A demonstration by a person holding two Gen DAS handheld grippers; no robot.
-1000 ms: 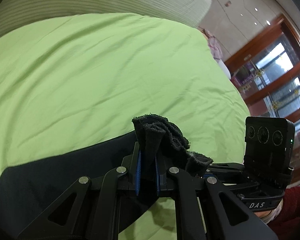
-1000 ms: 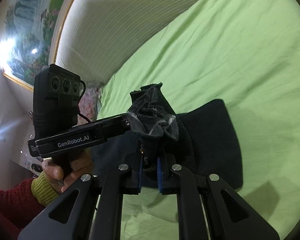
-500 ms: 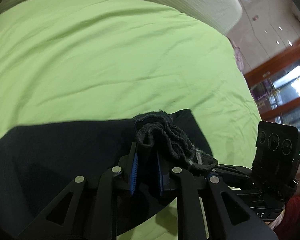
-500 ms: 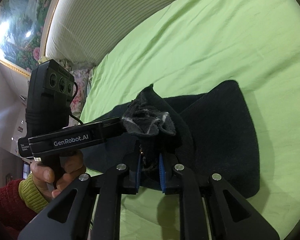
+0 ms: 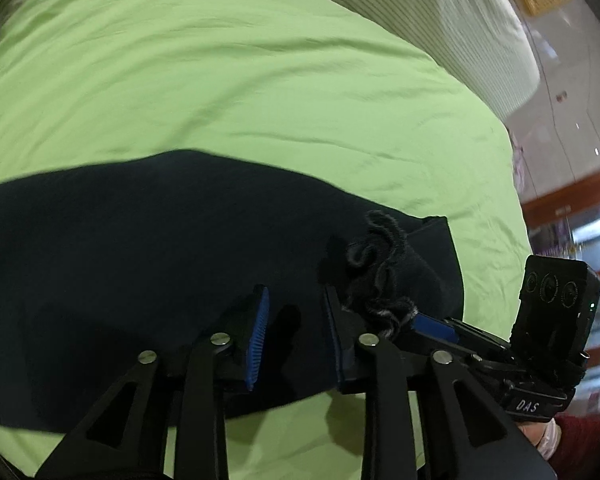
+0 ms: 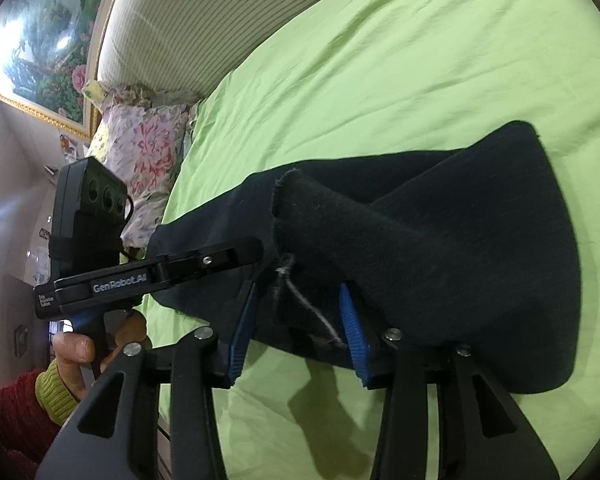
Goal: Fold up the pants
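Left claw [image 5: 294, 336] spread, jaws just been opening, blue pads clear of the cloth, only flat dark fabric beneath the gap. Right claw [image 6: 300, 330] likewise parted and just been opening, frayed hem with a pale loose thread lying slack between the pads, unpinched. Black pants [image 6: 440, 248] folded over on the green bed sheet [image 6: 400, 60], bunched cuff [image 5: 384, 268] resting beside the left claw's right finger. Floral pillow [image 6: 140, 160] near the striped headboard [image 6: 188, 20].
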